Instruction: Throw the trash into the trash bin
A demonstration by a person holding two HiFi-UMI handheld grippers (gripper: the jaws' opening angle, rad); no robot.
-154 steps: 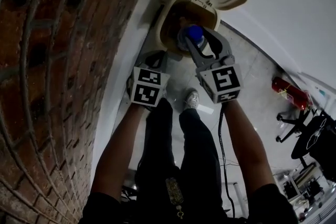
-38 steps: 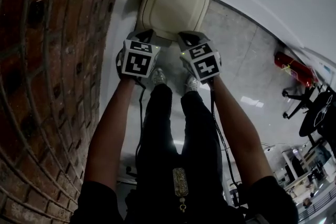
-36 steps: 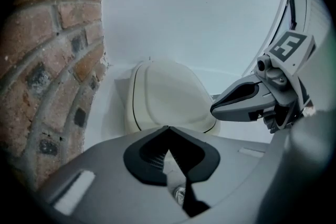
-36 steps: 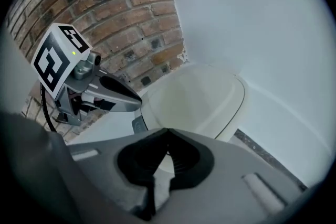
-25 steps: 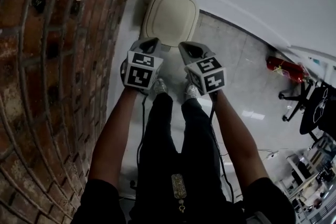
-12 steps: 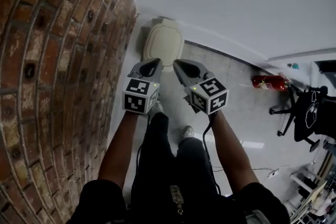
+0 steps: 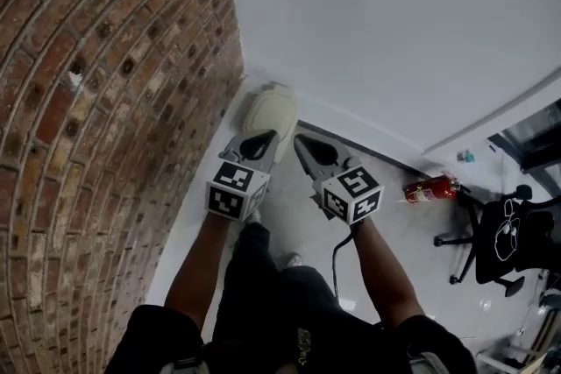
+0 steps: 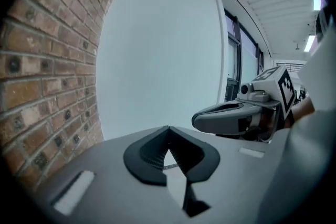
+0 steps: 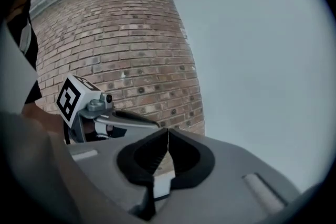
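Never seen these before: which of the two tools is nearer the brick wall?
The left tool, beside the brick wall; the right tool sits farther out, toward the fire extinguisher.

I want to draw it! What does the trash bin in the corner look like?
The trash bin looks small in the head view, seen from above. It is cream-coloured and looks like smooth plastic, with rounded corners. Its lid is shut flat, so nothing inside shows. It stands upright on the pale floor, tucked into the corner where the brick wall meets the white wall. The left gripper hides its near edge in the picture; nothing shows on top of it.
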